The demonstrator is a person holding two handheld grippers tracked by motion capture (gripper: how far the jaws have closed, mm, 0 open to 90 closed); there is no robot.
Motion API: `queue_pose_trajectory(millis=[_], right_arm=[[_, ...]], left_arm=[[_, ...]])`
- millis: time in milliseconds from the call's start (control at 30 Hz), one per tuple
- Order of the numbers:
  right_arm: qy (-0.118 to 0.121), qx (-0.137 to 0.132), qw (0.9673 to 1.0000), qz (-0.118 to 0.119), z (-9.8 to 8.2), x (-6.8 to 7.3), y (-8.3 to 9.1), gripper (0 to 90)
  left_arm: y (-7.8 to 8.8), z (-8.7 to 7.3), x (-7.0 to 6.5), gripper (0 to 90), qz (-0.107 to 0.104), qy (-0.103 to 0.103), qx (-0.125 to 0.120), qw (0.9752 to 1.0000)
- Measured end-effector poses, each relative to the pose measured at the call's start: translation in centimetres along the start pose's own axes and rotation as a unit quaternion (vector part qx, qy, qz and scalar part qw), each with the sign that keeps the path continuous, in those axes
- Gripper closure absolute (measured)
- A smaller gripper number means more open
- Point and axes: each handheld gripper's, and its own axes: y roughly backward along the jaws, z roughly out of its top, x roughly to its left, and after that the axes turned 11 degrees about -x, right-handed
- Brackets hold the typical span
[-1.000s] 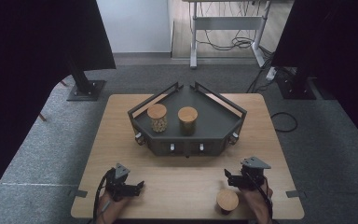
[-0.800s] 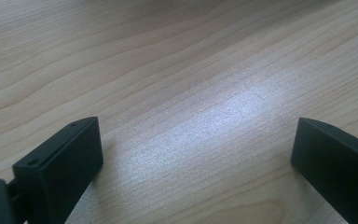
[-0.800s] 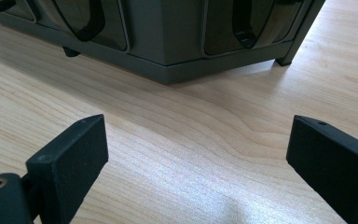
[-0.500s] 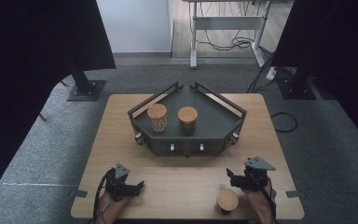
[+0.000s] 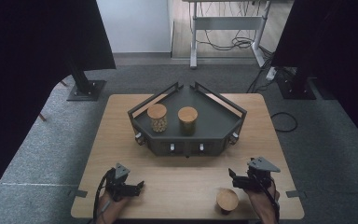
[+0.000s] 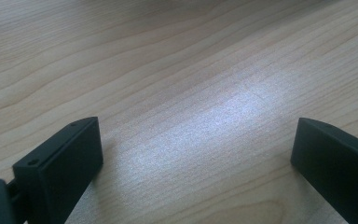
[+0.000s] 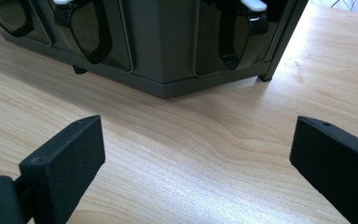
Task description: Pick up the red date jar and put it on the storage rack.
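Note:
A dark grey angular rack (image 5: 216, 122) stands mid-table and carries two jars with wooden lids, one (image 5: 157, 117) filled with light pieces and one (image 5: 188, 120) beside it. A third wooden-lidded jar (image 5: 227, 200) stands near the front right edge. My right gripper (image 5: 233, 177) hovers just behind and right of that jar. Its jaws have just been opening and now stand open with nothing between them. In the right gripper view it (image 7: 196, 140) faces the rack's front (image 7: 168, 51). At the front left my left gripper (image 5: 139, 185) is open over bare wood (image 6: 193, 140).
The wooden table (image 5: 182, 182) is bordered by grey carpet. A black stand base (image 5: 86, 89) sits at the far left and another (image 5: 298, 88) at the far right. A cable (image 5: 284, 122) loops on the floor to the right.
The right gripper has edged slightly to the right, away from the front jar. The left gripper and all three jars have stayed put.

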Motion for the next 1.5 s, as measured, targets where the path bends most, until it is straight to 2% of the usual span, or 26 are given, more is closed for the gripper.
queue_pose_trajectory(millis=[567, 1000, 1500], right_arm=[[0.003, -0.016, 0.9999, -0.001, 0.8, 0.5, 2.0, 2.6], [0.003, -0.024, 0.9996, 0.014, 1.3, 1.1, 3.3, 2.7], [0.005, -0.029, 0.9992, 0.028, 1.0, 2.0, 4.4, 2.8]], left_arm=[[0.0, 0.0, 0.0, 1.9, 0.0, 0.0, 0.0, 1.0], [0.0, 0.0, 0.0, 1.9, 0.0, 0.0, 0.0, 1.0], [0.0, 0.0, 0.0, 1.9, 0.0, 0.0, 0.0, 1.0]])
